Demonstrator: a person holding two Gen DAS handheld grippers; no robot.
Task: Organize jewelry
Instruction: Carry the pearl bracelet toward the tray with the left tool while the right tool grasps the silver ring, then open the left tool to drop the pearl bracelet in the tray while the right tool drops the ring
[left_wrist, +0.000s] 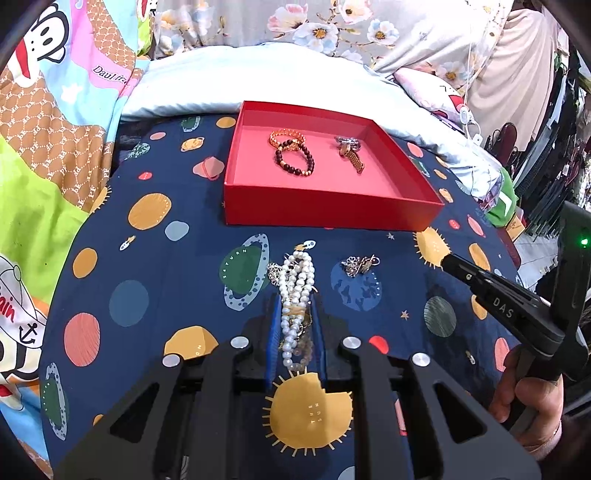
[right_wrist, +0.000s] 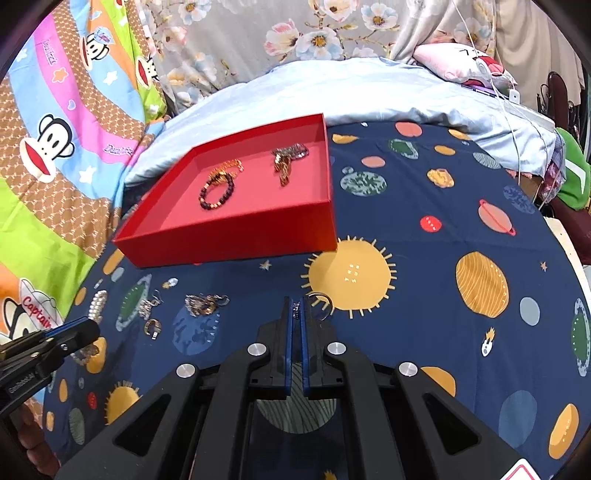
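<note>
Up close in the left wrist view, the left tongs (left_wrist: 295, 332) are clenched on a pearl bracelet (left_wrist: 294, 295) over the bed's planet-print sheet (left_wrist: 177, 288), before a red box (left_wrist: 332, 210) holding bead bracelets (left_wrist: 294, 157). Seen from the right wrist, the right tongs (right_wrist: 296, 314) are clamped on what looks like a small ring (right_wrist: 320, 304).

We read "SATURN" on the green ringed planet (left_wrist: 242, 267) printed at nine o'clock on the navy space-patterned bedsheet (left_wrist: 177, 266), "DAS" on the black right gripper (left_wrist: 448, 263), and "Captain" on the colourful cartoon-monkey blanket (right_wrist: 37, 306).
</note>
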